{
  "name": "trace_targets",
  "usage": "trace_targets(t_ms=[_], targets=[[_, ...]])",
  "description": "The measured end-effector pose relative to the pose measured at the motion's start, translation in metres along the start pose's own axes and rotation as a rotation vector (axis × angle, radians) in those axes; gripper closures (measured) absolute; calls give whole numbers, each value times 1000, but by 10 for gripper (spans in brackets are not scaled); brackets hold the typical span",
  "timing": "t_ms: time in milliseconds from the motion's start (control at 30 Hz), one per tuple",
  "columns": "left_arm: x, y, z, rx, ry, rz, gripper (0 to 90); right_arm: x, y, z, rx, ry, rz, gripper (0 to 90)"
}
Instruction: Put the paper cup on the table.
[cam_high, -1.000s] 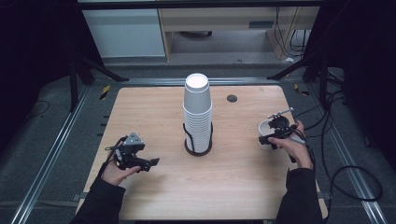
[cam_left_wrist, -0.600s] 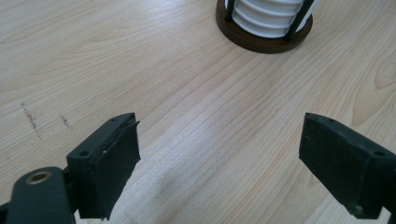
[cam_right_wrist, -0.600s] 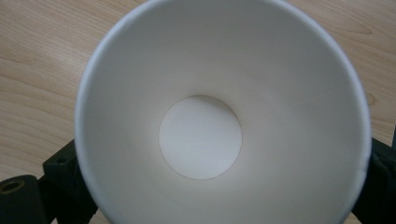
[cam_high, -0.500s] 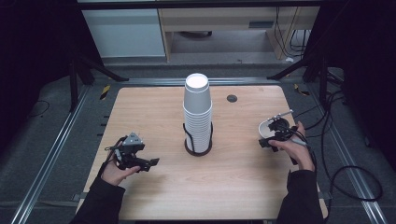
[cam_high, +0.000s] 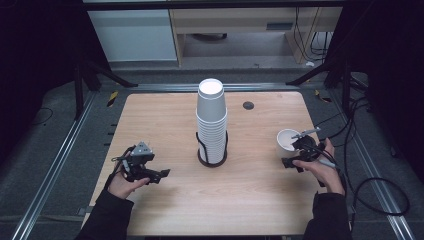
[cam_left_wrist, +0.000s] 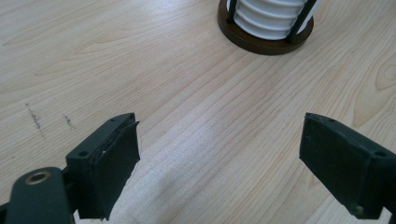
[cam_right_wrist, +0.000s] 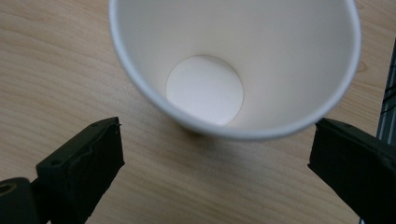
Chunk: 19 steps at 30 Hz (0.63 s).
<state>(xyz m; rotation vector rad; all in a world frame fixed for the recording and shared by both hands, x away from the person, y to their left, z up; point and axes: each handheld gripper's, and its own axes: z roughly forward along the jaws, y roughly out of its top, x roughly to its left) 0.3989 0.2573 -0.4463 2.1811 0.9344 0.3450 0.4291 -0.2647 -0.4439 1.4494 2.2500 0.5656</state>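
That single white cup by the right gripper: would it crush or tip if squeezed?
The cup looks like thin paper, so it probably dents under a firm squeeze. It stands empty and upright on the table, likely very light, so a nudge might slide or tip it. The right gripper is open just behind it.

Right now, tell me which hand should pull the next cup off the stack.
Probably left. The left gripper is open, holds nothing and points toward the cup stack in its holder. The right gripper stands beside the single cup, its jaws just opened, nothing between them.

Light wooden table (cam_high: 165, 120), cup stack in dark holder (cam_high: 212, 125) at centre; single white cup (cam_high: 287, 142) upright near right edge
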Motion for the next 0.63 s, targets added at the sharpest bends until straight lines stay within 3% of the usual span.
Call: trace_targets(t_ms=[133,267,400,500,633], targets=[[0,-1,1,1,6,0,114,4,-11,-7,-15,2,6,30],[1,-1,0,-8,19,2,112,7,-23,-15,-66,10,12,30],[2,-2,-2,-34,31,-1,114,9,-33,-22,-145,48,18,28],[3,-3,-4,-48,38,-5,115,9,-41,-28,-246,81,47,31],[5,-4,-5,-57,49,-10,115,10,-49,-33,-326,95,74,35]])
